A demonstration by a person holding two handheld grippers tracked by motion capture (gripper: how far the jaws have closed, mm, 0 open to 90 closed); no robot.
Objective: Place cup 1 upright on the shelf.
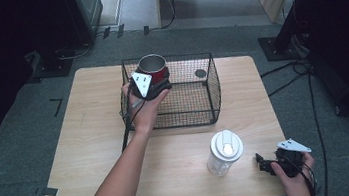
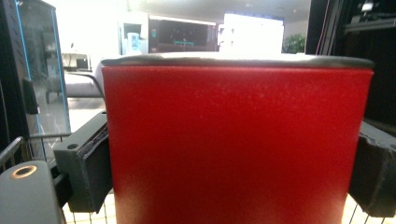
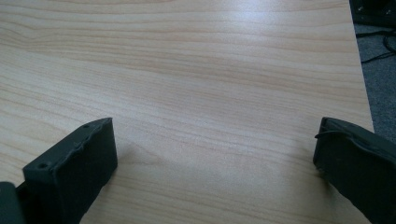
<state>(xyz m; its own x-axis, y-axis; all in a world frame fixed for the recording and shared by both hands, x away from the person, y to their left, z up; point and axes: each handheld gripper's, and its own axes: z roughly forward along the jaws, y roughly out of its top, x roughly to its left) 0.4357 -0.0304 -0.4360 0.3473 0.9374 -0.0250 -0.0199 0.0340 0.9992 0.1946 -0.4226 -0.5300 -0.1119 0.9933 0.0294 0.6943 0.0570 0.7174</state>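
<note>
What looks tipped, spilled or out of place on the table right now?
Nothing stands out. The red cup is upright in the left gripper at the wire basket, the lidded bottle stands upright on the table, and the right gripper is open.

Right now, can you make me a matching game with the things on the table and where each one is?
Things:
1. red cup
2. clear bottle with a white lid
3. wire basket
4. right tongs

Places or states:
A. open, low over the table's near right corner
B. standing upright on the bare table, in front of the basket
C. gripped between the left tongs, at the basket's back left corner
D. sitting on the far middle of the table

Pairs: 1-C, 2-B, 3-D, 4-A
</note>
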